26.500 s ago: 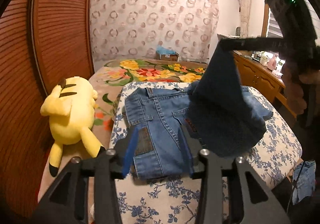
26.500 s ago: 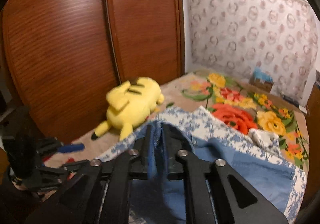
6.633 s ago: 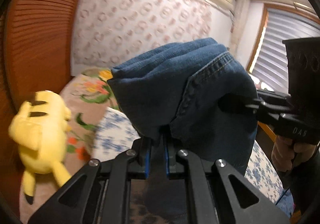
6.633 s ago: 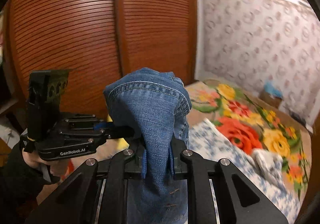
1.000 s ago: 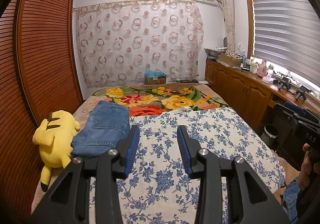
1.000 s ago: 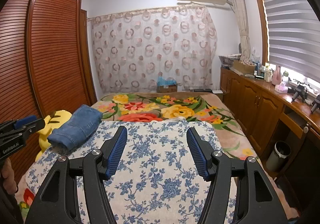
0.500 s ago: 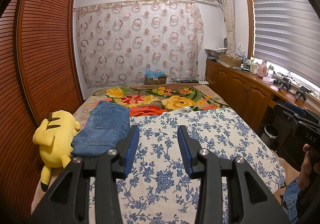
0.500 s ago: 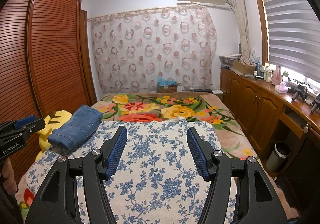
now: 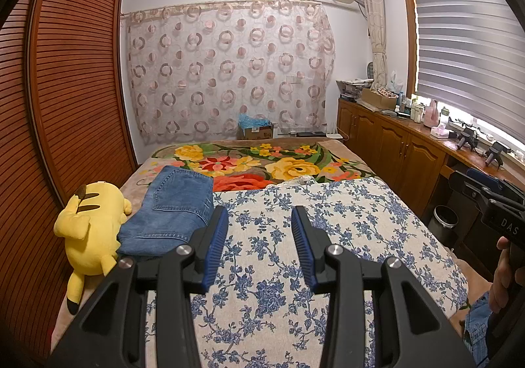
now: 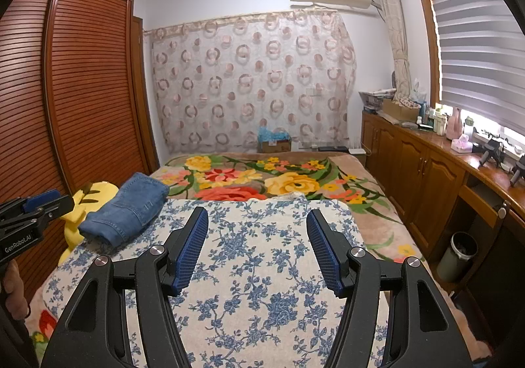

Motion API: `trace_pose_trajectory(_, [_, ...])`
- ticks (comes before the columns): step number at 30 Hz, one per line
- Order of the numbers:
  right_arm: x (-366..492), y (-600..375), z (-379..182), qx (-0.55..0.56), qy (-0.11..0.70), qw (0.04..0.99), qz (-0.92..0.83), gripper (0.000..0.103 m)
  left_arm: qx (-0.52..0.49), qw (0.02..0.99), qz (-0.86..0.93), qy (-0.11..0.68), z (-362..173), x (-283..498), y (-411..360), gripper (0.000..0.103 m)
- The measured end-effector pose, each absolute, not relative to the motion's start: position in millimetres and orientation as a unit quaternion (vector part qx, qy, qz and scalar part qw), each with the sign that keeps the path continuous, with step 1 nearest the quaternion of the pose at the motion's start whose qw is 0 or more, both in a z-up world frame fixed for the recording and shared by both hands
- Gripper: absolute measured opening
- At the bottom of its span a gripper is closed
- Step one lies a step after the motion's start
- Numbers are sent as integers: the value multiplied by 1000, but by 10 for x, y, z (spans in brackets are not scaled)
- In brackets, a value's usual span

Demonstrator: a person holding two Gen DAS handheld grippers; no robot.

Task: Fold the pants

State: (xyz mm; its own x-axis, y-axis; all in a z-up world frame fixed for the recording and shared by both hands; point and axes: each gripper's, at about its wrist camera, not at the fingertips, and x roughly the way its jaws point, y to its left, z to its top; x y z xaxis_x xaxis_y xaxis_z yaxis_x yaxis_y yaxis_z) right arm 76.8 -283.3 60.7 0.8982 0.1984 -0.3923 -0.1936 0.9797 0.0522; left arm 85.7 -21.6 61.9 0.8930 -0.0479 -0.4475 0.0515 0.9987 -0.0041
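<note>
The blue denim pants [image 9: 172,210] lie folded into a flat stack at the left side of the bed, next to a yellow plush toy; in the right wrist view the pants [image 10: 126,208] show as a thick folded bundle. My left gripper [image 9: 259,213] hovers open over the blue-flowered cloth, just right of the pants, with nothing between its fingers. My right gripper [image 10: 257,218] is open too, wider, above the same cloth and clear of the pants. Each gripper appears at the edge of the other's view, held by a hand.
A yellow plush toy [image 9: 90,223] lies against the slatted wardrobe doors [image 9: 65,98] on the left. A floral blanket [image 9: 262,164] covers the far bed. Wooden cabinets [image 9: 400,158] with bottles run along the right, with a bin [image 9: 444,223] below. Another denim piece [image 9: 475,325] hangs low right.
None in the last second. Earlier, both grippers were shut on the jeans and lifted them; now the jeans rest folded beside the plush toy and both grippers are open.
</note>
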Motion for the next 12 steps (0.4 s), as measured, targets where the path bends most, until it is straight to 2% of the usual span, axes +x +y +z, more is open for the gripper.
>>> trace_pose_trajectory(12, [764, -2826, 599, 6, 202, 974, 100, 64, 4, 973, -26, 230, 609, 854, -207, 39])
